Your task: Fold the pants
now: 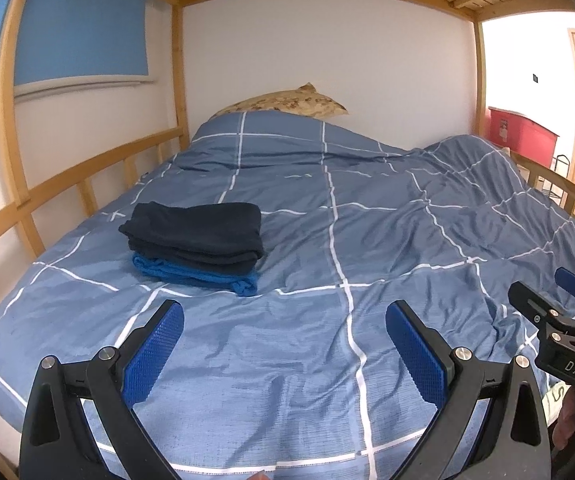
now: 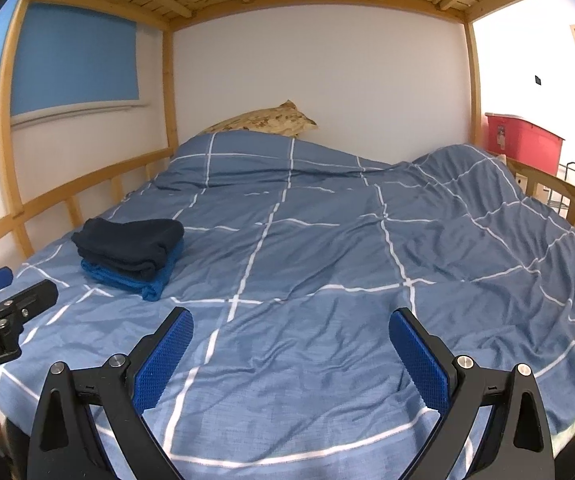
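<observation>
Folded dark navy pants (image 1: 197, 232) lie stacked on a folded bright blue garment (image 1: 203, 278) on the left side of the bed; the stack also shows in the right wrist view (image 2: 131, 246), with the blue garment (image 2: 127, 280) beneath. My left gripper (image 1: 285, 340) is open and empty, held above the duvet near the bed's front edge, short of the stack. My right gripper (image 2: 291, 344) is open and empty, to the right of the left one. Each gripper shows at the edge of the other's view.
The blue checked duvet (image 1: 367, 240) covers the bed, bunched up at the right. A patterned pillow (image 1: 287, 102) lies at the head. Wooden rails (image 1: 67, 188) line the left side, slats run overhead. A red bin (image 1: 523, 132) stands beyond the right post.
</observation>
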A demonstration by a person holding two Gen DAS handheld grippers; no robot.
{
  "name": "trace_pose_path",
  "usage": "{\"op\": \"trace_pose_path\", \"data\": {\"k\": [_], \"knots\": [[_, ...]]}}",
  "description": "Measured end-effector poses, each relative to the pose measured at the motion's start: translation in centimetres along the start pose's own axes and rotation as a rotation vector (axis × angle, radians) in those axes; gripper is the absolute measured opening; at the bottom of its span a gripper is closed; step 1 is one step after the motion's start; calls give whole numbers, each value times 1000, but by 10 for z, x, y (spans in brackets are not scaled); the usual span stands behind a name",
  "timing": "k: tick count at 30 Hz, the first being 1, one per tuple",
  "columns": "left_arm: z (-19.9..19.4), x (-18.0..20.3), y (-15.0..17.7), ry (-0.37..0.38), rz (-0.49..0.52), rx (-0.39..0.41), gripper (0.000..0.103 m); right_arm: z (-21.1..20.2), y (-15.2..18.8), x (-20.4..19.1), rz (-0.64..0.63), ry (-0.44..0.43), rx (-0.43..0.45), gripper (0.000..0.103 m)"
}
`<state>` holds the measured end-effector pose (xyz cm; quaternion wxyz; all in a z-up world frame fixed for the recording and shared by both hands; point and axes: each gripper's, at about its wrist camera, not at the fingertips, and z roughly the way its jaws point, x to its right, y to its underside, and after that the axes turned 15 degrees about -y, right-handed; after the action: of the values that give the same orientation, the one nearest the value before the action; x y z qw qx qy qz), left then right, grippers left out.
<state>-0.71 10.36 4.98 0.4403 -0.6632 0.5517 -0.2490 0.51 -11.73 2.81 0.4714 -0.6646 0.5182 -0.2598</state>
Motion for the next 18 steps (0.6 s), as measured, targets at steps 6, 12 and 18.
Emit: {"op": "trace_pose_path", "data": {"k": [6,12,18], "knots": [[2,5,0,8,13,-2,103,4,0,4,10,-1,-11,100],[2,11,2,1,28,2,103,5,1,5,12,2,-13,100],[3,15,3,-8,44,3,103,9,2,6,13,4,-20,100]]}}
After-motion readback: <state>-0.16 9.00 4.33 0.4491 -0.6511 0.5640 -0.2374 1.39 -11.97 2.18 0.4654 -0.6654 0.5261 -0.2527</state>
